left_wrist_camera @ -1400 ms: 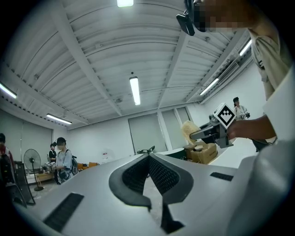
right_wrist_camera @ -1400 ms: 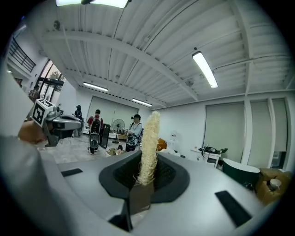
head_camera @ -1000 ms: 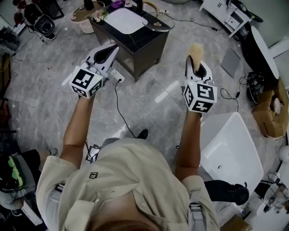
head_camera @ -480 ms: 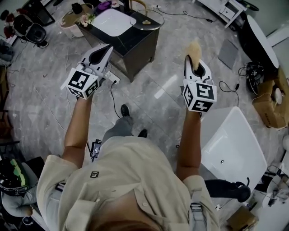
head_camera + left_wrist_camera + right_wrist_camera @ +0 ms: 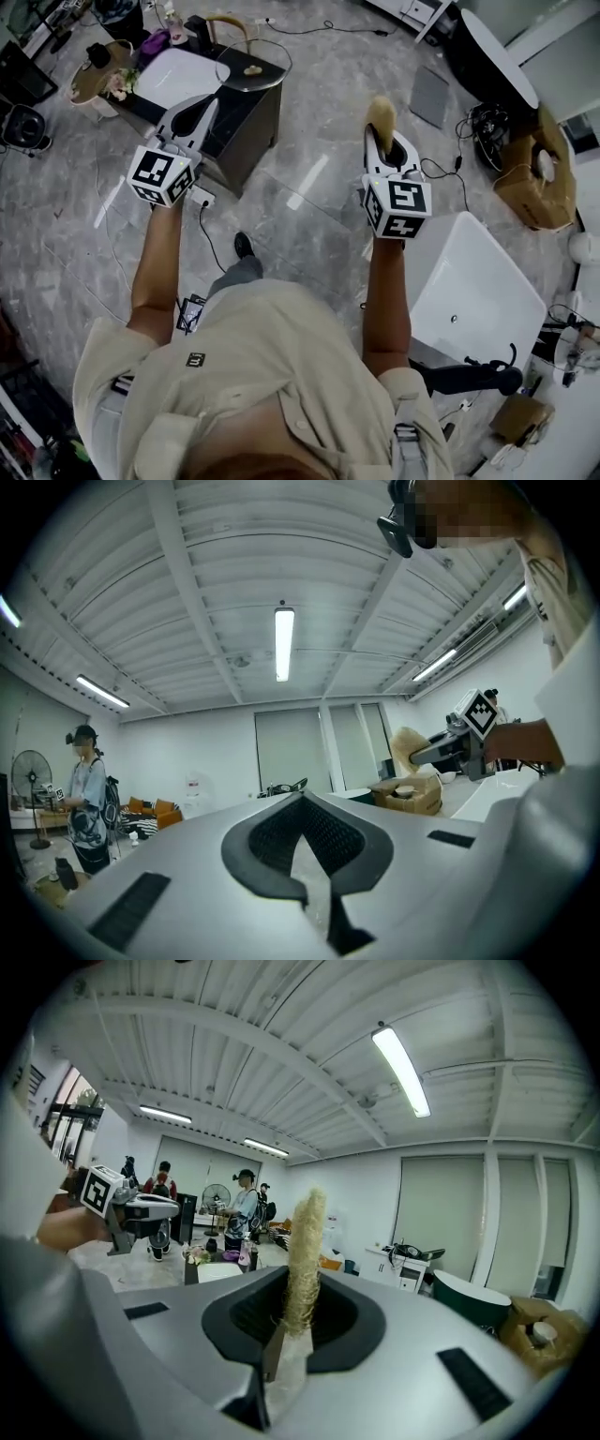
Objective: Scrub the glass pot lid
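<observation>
The glass pot lid (image 5: 253, 66) lies flat on the right-hand corner of the dark counter (image 5: 251, 127), knob up. A white basin (image 5: 178, 75) sits in the counter top just beside it, toward the left edge. Nothing touches the lid.

The person stands back from the counter with both arms held out. The left hand-held gripper (image 5: 202, 103) shows in line with the counter's near edge. Its jaws are clenched together with nothing between them. The right hand-held gripper (image 5: 382, 141) is out past the counter's right corner, over the grey floor (image 5: 309, 183) and well apart from the lid. It is grasping a tan loofah scrubber (image 5: 302, 1251), whose fibrous end sticks out beyond the jaw tips.
</observation>
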